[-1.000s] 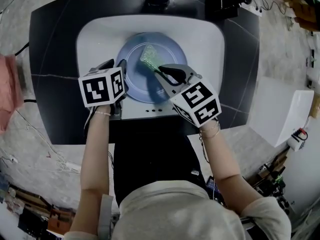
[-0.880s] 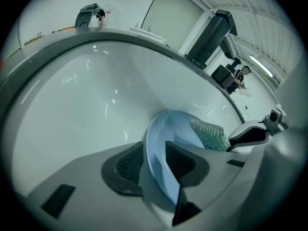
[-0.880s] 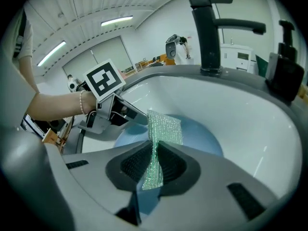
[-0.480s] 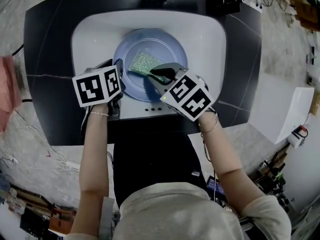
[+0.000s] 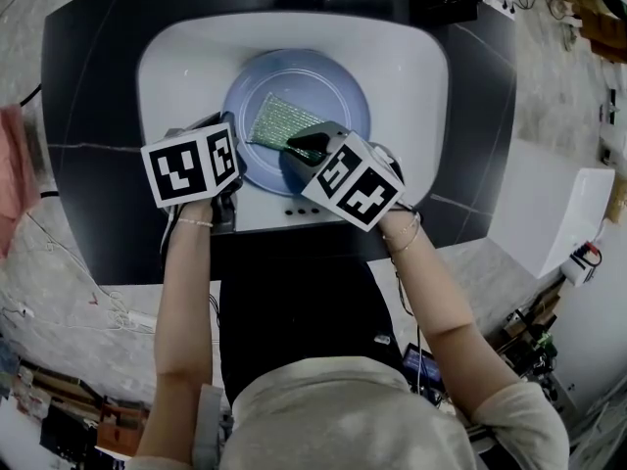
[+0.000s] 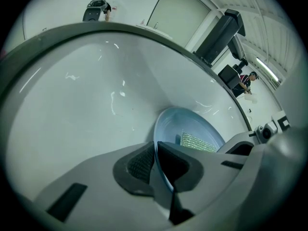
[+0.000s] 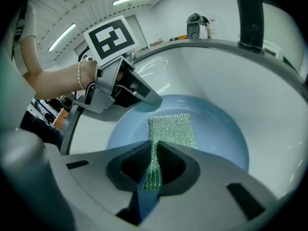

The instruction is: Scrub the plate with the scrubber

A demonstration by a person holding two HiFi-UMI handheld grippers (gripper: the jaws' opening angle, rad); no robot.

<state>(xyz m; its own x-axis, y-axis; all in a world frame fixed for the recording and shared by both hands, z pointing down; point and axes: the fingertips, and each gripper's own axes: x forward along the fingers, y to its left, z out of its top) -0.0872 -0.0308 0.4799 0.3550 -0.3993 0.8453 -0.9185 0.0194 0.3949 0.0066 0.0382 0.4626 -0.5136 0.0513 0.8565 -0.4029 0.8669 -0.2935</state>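
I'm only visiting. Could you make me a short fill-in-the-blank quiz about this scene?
The blue plate lies in a white ____.
The left gripper grips the plate by its ____.
The right gripper holds a green ____ that lies on the plate.
Missing words: sink; rim; scrubber. The left jaws have just been closing on that rim.

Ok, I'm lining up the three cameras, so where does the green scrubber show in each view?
Head view: the scrubber is upper centre, lying on the blue plate, slightly left of its middle.
Left gripper view: lower right of centre, a small green patch inside the plate.
Right gripper view: centre, large, spread on the plate.
Shared landmark: the blue plate under it in every view.
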